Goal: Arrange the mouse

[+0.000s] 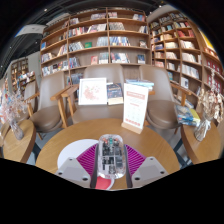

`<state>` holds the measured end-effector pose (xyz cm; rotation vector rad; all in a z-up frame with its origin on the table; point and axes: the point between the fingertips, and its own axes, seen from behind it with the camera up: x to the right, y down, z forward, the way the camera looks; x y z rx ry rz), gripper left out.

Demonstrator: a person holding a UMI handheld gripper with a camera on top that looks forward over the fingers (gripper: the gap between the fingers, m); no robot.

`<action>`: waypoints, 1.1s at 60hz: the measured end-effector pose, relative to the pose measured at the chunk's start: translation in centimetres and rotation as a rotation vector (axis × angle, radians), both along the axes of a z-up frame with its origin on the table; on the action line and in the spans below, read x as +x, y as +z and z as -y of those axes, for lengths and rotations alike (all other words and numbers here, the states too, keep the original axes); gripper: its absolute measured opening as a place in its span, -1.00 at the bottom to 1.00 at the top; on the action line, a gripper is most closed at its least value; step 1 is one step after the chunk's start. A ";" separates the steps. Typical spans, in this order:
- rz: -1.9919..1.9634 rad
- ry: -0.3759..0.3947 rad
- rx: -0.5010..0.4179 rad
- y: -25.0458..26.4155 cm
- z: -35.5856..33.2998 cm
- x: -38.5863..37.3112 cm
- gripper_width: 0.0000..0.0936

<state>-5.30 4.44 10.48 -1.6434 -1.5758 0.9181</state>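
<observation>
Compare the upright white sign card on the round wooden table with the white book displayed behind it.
The upright white sign card stands on the round wooden table, just beyond the gripper; the white book sits farther back, off the table. The card is tall and narrow, the book squarer. Both face the camera.

**No legible text in the scene**

No word, number or brand can be read anywhere. Print is carried on the upright sign card standing on the round wooden table, right of centre, but its lines are too small to be made out. The covers of the books displayed beyond the table's far edge, and the spines on the far bookshelves, are likewise unreadable.
</observation>
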 end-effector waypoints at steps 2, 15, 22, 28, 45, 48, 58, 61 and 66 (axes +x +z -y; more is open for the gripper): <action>0.008 0.002 -0.009 -0.5 1.7 -0.6 -0.14; 0.062 0.015 0.004 -6.6 9.3 -2.7 -0.14; 0.089 -0.005 0.012 -9.3 10.0 -2.9 -0.14; 0.104 -0.014 0.020 -10.7 10.3 -3.0 -0.11; 0.105 -0.032 0.039 -11.5 9.4 -3.0 0.13; 0.110 -0.027 0.036 -11.5 9.4 -2.7 0.56; 0.074 -0.035 0.036 -7.8 8.2 -0.6 0.83; 0.055 -0.032 0.029 -6.1 7.9 1.0 0.83; 0.030 -0.024 0.025 -2.9 7.8 4.8 0.83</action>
